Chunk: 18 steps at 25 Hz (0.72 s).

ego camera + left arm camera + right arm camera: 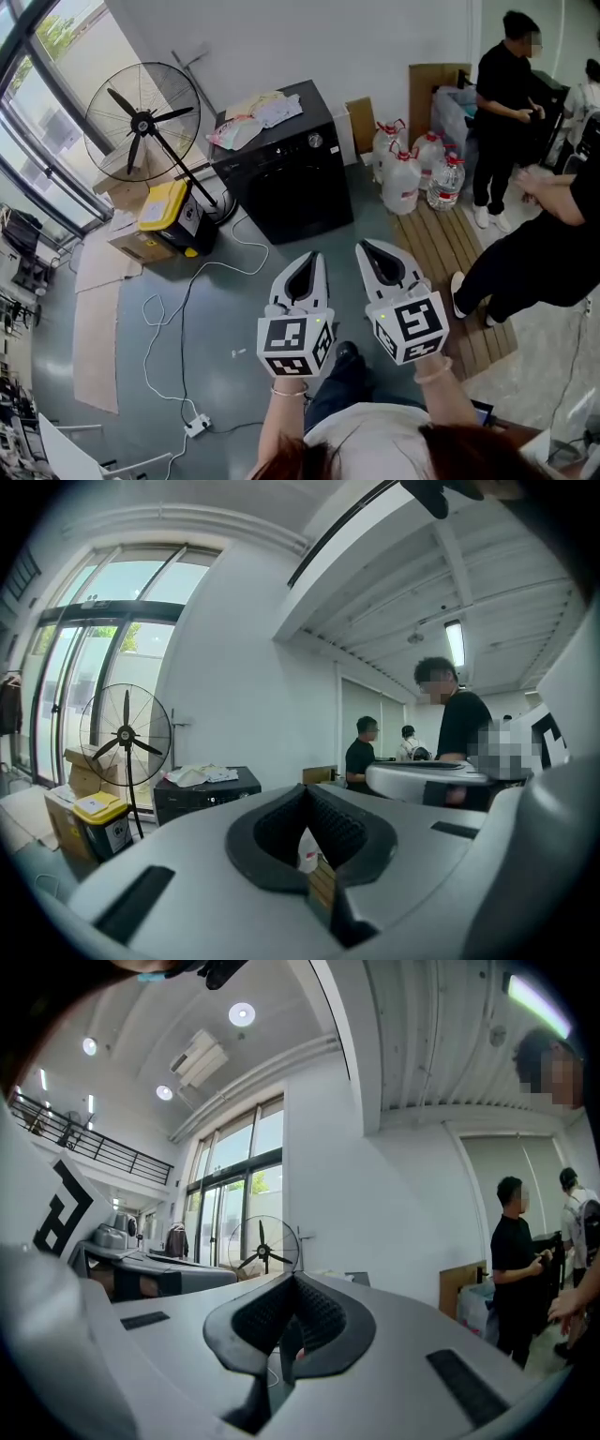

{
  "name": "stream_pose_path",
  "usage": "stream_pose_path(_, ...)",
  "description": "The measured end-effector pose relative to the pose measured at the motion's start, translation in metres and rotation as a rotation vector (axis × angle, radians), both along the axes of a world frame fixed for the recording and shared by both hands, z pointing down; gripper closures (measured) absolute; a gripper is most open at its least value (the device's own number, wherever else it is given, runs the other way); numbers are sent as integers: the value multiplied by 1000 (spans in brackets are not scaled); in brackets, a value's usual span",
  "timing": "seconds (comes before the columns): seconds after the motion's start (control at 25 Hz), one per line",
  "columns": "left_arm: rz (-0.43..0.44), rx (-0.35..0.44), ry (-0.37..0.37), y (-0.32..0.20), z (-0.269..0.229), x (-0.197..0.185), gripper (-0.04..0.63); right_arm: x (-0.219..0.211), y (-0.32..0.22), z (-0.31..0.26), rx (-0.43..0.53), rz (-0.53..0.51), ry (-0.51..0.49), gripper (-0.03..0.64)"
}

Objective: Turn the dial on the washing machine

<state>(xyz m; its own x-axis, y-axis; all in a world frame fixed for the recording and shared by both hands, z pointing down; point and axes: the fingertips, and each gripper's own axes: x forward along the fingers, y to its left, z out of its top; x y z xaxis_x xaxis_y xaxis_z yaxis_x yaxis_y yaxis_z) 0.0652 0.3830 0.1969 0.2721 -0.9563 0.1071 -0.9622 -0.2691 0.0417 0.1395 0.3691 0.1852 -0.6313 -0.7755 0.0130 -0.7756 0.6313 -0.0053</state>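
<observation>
- The left gripper [315,258] and the right gripper [363,246] are held side by side and about level. Each has its jaws pressed together at the tips, with nothing between them.
- The washing machine [291,187] stands well ahead against the wall, and its dial [315,141] is a small pale disc on the front panel near the top right corner. Neither gripper is near it.
- Jaws this tightly shut cannot close round the dial. Arriving like this would likely mean poking or skidding off it, so one pair must spread first.
- A white cable [178,309] trails over the floor to a power strip [197,427] left of the path, and a step that way could snag it.
- Soft bundles [246,122] lie on the machine's top, clear of the dial.
- The yellow-lidded bin [164,206] to the left is closed, so its contents are hidden.
- The water jugs [403,178] to the right look filled with clear liquid.
</observation>
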Motion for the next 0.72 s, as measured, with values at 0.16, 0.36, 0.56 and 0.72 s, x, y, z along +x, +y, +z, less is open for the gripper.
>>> stream_pose_path(0.16, 7, -4, 2, -30, 6, -11, 581, -10, -26, 4, -14, 4, -21, 597)
stream_pose_path(0.36, 24, -29, 3, -67, 15, -28, 581, -29, -64, 6, -23, 16, -13, 597)
stream_pose_path(0.56, 45, -41, 2, -103, 21, -46, 581, -52, -101, 6, -21, 32, 4, 597)
stream_pose_path(0.72, 60, -35, 3, -130, 24, -63, 581, -71, -128, 8, -12, 46, 25, 597)
